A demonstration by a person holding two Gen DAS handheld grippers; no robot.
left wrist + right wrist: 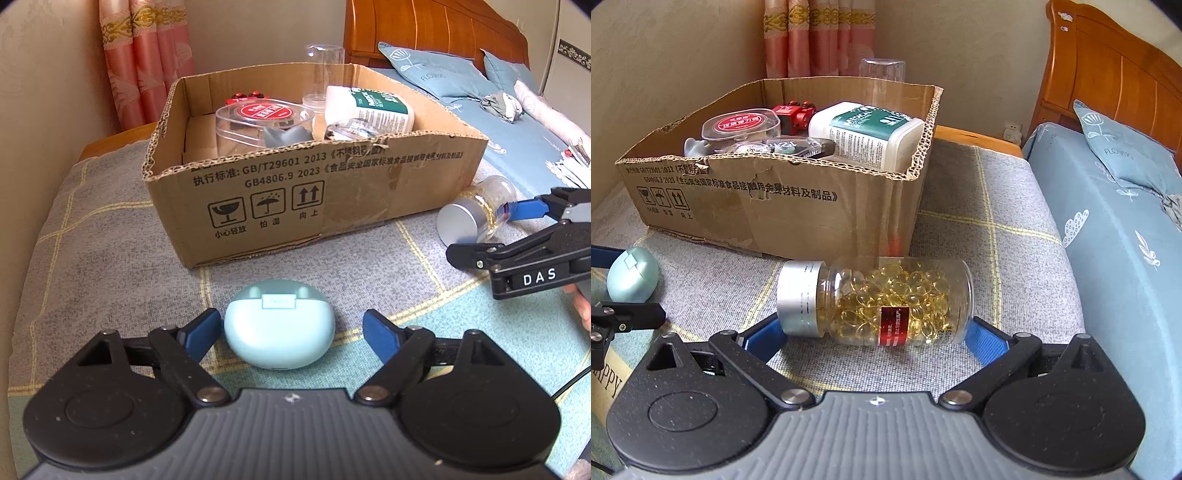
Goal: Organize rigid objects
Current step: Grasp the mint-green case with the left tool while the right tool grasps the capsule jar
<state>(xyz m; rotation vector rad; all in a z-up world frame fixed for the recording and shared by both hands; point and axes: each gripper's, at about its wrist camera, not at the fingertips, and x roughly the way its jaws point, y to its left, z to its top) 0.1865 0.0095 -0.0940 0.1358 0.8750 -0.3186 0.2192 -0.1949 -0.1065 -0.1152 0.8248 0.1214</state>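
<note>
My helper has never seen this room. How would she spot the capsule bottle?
Find the cardboard box on the grey checked blanket. In front of it, a clear bottle lies on its side. Unlike the mint case nearby, it has golden capsules and a silver cap.

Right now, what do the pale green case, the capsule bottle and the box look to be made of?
Case: smooth plastic, probably; soft satin sheen, rounded moulded shell.
Bottle: clear glass or plastic, I cannot tell which; yellow capsules show through. Its cap looks like brushed metal, or silver plastic.
Box: brown corrugated cardboard, matte; fluted edges show along the cut rim.
</note>
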